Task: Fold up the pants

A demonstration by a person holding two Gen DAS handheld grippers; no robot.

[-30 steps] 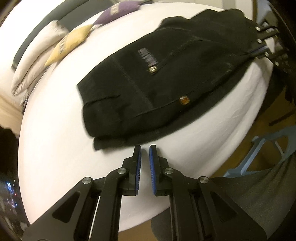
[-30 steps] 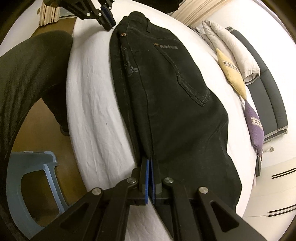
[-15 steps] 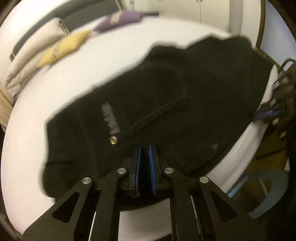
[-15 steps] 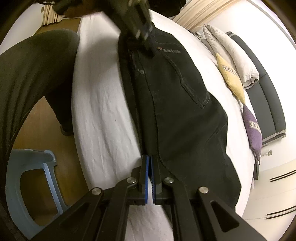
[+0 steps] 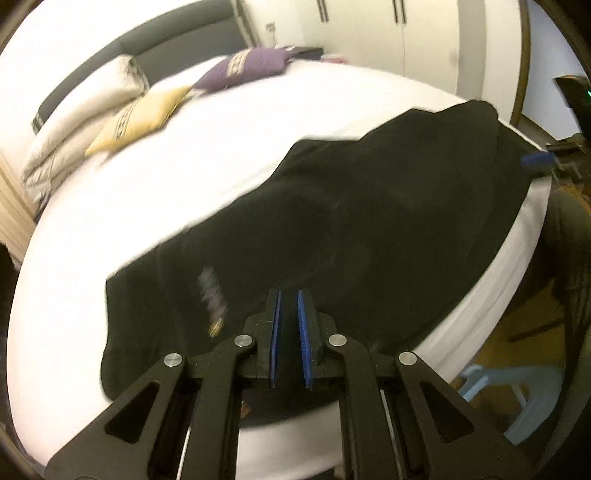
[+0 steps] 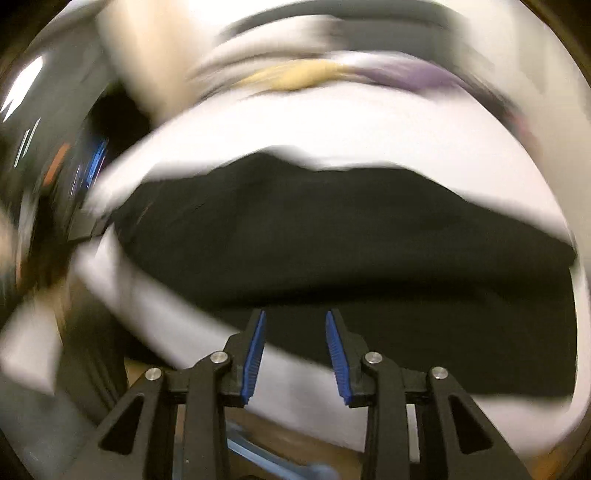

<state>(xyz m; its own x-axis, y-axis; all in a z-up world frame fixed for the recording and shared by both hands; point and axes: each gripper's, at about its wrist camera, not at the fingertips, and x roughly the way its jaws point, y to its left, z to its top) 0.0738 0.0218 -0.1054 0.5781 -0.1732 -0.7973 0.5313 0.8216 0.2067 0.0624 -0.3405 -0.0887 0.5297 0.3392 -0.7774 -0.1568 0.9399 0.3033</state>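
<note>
The black pants (image 5: 369,229) lie folded lengthwise across the white bed (image 5: 184,177), near its front edge. My left gripper (image 5: 290,299) hovers over the waist end; its blue pads stand a narrow gap apart with no cloth between them. In the blurred right wrist view the pants (image 6: 332,240) lie crosswise in front of my right gripper (image 6: 294,317), which is open and empty, its pads just at the pants' near edge. The right gripper's blue pad also shows in the left wrist view (image 5: 537,159) at the far end of the pants.
A yellow pillow (image 5: 144,114), a purple pillow (image 5: 255,66) and a folded white duvet (image 5: 77,122) lie at the head of the bed. A light blue plastic stool (image 5: 517,391) stands on the wooden floor beside the bed. White wardrobe doors (image 5: 388,33) stand behind.
My right gripper has let go of the pants' edge and opened, and its view swung sharply. My left gripper moved over the waist end and along the pants.
</note>
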